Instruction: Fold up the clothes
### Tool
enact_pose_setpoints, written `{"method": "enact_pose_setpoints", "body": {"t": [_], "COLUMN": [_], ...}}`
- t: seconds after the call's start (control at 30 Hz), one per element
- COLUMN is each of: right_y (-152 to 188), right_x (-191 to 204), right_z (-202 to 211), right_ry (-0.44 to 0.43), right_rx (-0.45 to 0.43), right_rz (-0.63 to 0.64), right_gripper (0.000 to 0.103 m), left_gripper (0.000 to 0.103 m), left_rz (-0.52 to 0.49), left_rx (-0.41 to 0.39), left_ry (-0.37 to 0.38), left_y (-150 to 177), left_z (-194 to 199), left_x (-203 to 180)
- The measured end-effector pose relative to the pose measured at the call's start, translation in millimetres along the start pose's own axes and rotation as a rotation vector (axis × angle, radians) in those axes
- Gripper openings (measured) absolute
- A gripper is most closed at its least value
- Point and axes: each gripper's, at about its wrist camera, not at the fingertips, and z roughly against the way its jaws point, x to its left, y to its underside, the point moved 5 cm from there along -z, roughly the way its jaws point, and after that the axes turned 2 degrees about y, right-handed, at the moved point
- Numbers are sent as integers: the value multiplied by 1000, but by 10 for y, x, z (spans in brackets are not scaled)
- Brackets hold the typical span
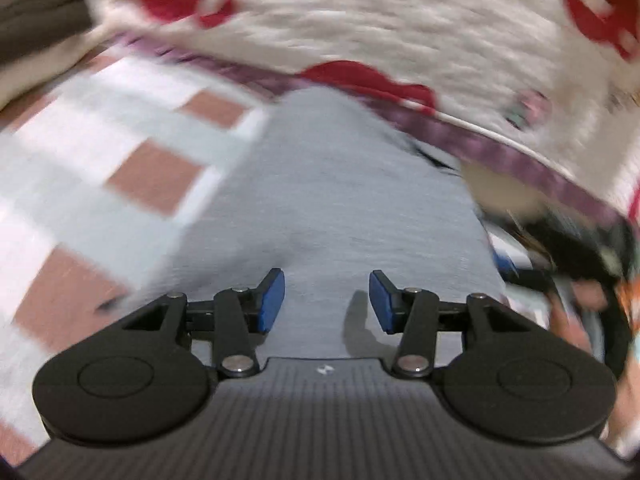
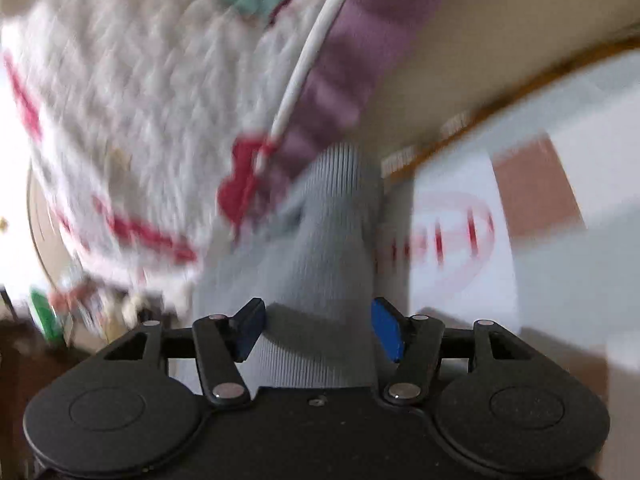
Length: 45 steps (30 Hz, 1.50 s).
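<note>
A light grey ribbed garment (image 1: 340, 184) lies on a checked cloth (image 1: 120, 152) in the left wrist view. My left gripper (image 1: 326, 300) is open just above the grey fabric, holding nothing. In the right wrist view the grey garment (image 2: 320, 264) runs between the blue pads of my right gripper (image 2: 318, 330). The jaws stand wide apart, and the fabric fills the gap without being pinched. Both views are blurred by motion.
A white quilted blanket with red shapes and a purple border (image 1: 400, 20) lies beyond the garment, also in the right wrist view (image 2: 140, 120). A white cable (image 2: 316, 44) runs along its edge. Dark folded fabric (image 1: 36, 24) sits far left. Clutter (image 1: 580, 264) lies right.
</note>
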Motion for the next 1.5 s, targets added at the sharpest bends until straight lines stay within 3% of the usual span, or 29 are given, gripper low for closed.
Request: {"method": "enact_pose_setpoints", "body": {"t": [0.13, 0.23, 0.3, 0.4, 0.5, 0.7, 0.87, 1.0, 1.1, 1.2, 1.37, 1.5], "right_y": [588, 910, 990, 857, 612, 34, -106, -179, -157, -70, 68, 121], "right_x": [143, 195, 327, 774, 1341, 2362, 2590, 2472, 2192, 1870, 1469, 1148], "right_z": [235, 383, 569, 952, 1355, 1814, 1936, 1545, 1057, 519, 66, -58], "right_ry": [39, 51, 88, 89, 57, 208, 346, 357, 339, 392, 421, 428], "right_rx": [106, 169, 144, 47, -28, 3, -44, -59, -72, -51, -4, 37], "right_rz": [101, 93, 123, 182, 239, 328, 404, 359, 272, 244, 238, 260], "right_gripper": [65, 65, 65, 65, 65, 65, 68, 69, 69, 69, 69, 69], "left_gripper": [46, 47, 47, 50, 50, 51, 65, 66, 66, 65, 63, 63], "left_rz": [149, 261, 179, 46, 10, -124, -136, -86, -34, 8, 64, 240], "left_rx": [40, 71, 92, 76, 38, 5, -83, -53, -52, -60, -52, 8], "left_ry": [47, 82, 25, -53, -61, -144, -10, 11, 38, 50, 19, 122], "left_y": [55, 93, 29, -175, -424, -915, -1046, -1009, -889, -753, -382, -33], "left_z": [301, 528, 779, 1248, 1694, 2411, 2908, 2718, 2220, 1704, 985, 568], "left_x": [51, 88, 33, -39, -100, -425, -669, -535, -180, 199, 799, 1175]}}
